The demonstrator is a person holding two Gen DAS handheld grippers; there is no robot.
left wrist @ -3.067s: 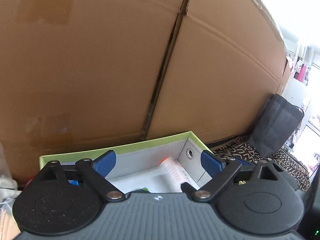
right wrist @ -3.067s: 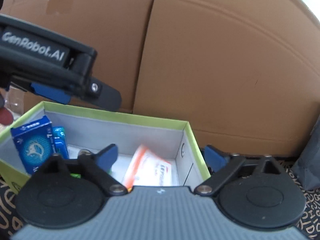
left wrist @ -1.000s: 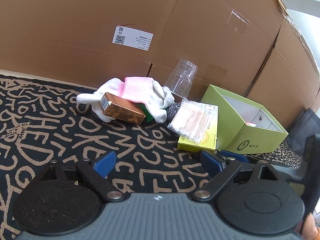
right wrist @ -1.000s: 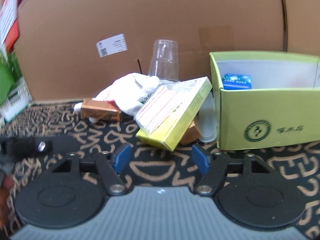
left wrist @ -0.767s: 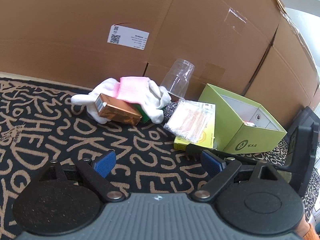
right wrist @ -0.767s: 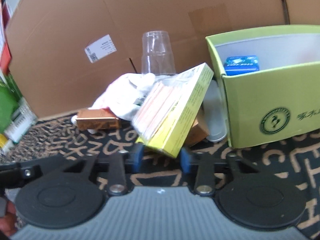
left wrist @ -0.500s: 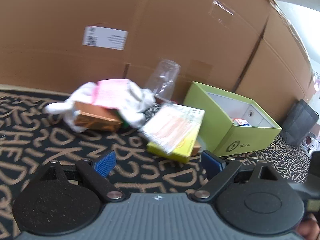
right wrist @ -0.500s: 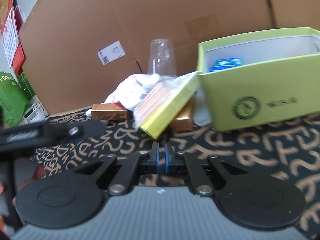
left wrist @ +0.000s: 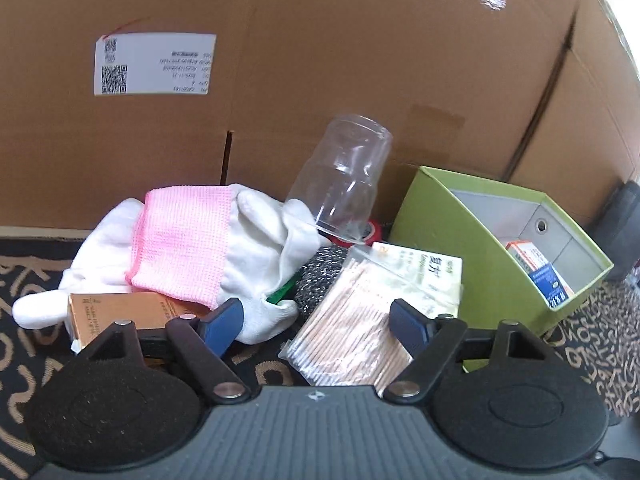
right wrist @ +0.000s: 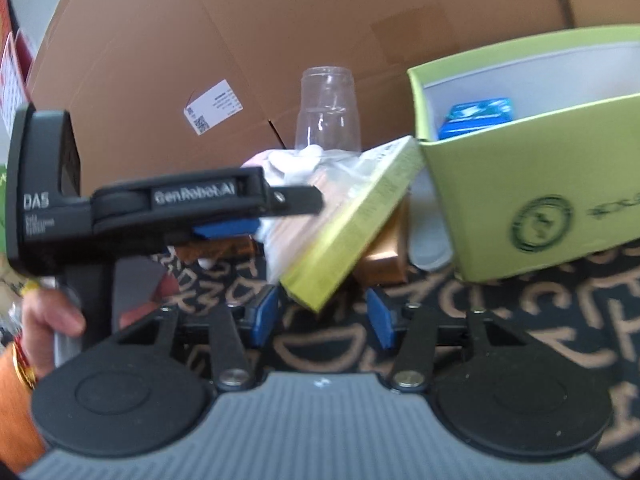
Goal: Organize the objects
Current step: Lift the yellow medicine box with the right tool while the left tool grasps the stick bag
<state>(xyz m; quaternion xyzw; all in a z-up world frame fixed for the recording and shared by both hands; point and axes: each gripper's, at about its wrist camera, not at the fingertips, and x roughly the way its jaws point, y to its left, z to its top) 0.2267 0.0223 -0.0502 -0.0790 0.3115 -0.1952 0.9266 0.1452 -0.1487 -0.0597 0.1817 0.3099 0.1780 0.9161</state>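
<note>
Left tongs (left wrist: 316, 320) narrowing round the swab bag (left wrist: 352, 336) — right tongs (right wrist: 322, 312) parting, empty.

1 clear cup (left wrist: 344, 184), 1 green box (left wrist: 480, 264), 2 copper boxes (left wrist: 116, 312).

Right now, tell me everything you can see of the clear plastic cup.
The clear plastic cup is see-through and ribbed with faint rings, empty as far as can be seen. It stands upside down and tilted, open mouth downward, its closed base uppermost against the cardboard wall behind. Its lower rim rests on the white glove and near something red beneath it. From the right wrist view it rises behind the pile, above the yellow box. Neither gripper touches it.
</note>
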